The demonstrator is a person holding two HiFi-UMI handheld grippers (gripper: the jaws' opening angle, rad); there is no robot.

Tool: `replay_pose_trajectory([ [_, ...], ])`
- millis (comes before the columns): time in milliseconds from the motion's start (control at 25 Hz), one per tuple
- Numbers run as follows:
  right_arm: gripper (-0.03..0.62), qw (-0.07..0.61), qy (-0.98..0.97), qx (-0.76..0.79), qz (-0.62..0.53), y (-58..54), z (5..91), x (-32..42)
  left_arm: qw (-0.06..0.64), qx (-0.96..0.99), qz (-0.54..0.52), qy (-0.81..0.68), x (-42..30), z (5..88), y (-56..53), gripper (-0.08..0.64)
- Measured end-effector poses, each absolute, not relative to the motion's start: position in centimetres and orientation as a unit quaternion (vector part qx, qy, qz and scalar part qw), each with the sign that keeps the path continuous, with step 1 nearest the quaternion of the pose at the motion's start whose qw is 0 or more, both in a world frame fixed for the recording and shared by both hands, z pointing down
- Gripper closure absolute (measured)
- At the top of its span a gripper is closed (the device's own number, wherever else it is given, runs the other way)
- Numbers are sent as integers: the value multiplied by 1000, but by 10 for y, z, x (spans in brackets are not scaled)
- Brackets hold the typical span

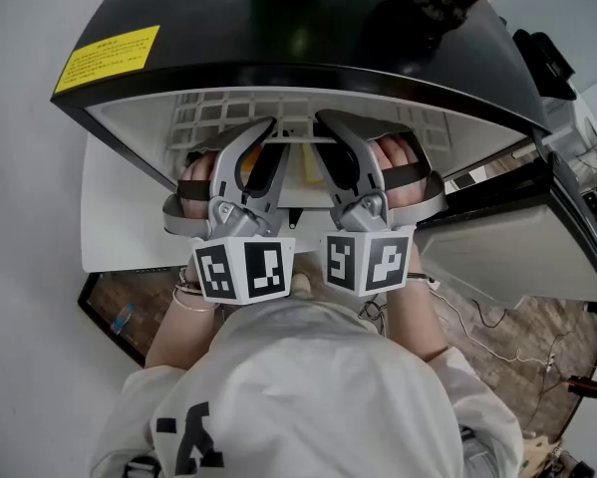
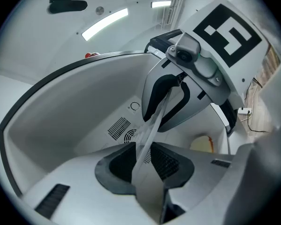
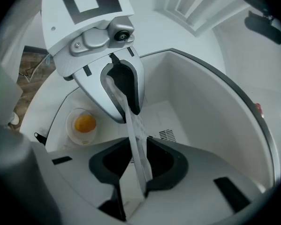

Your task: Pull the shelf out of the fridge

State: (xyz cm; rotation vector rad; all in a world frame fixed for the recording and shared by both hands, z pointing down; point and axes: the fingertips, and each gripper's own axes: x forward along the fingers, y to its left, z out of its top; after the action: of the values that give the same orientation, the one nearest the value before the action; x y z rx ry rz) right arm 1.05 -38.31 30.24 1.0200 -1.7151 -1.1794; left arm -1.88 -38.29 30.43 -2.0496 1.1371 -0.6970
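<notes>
shelf (image 1: 213, 118), a white grid panel, sits inside the open black fridge (image 1: 308, 38), its front edge at the mouth of the white compartment. the left gripper (image 2: 145, 165) and right gripper (image 3: 138, 165) reach in side by side, each with its jaws nearly together on that front edge, the thin panel pinched between the dark pads. a small clear cup (image 3: 84, 125) holding something orange sits on the fridge floor.

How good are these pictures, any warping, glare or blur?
Head view: fisheye bows the fridge into an arc, otherwise sharp. Left gripper view: dark rounded corners, the ceiling light strip blows out. Right gripper view: same vignette, the shelf edge nearest the lens is soft.
</notes>
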Motion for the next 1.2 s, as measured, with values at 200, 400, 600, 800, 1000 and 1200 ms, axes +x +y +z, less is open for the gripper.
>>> replay_pose_trajectory([
  [200, 481, 397, -680, 405, -465, -381, 302, 11, 344, -793, -261, 429, -18, 304, -379, 463],
  [400, 491, 406, -680, 397, -463, -375, 303, 11, 350, -793, -257, 427, -18, 303, -373, 463],
  [600, 497, 410, -680, 396, -461, -373, 305, 11, 350, -797, -256, 421, -18, 304, -370, 463],
  [800, 497, 411, -682, 398, -457, -371, 305, 10, 342, -802, -256, 416, -18, 304, -367, 463],
  [1000, 488, 404, -687, 399, -454, -363, 303, 9, 340, -803, -256, 417, -19, 303, -360, 463],
  [1200, 488, 404, -685, 400, -456, -361, 305, 10, 332, -807, -260, 413, -18, 306, -358, 463],
])
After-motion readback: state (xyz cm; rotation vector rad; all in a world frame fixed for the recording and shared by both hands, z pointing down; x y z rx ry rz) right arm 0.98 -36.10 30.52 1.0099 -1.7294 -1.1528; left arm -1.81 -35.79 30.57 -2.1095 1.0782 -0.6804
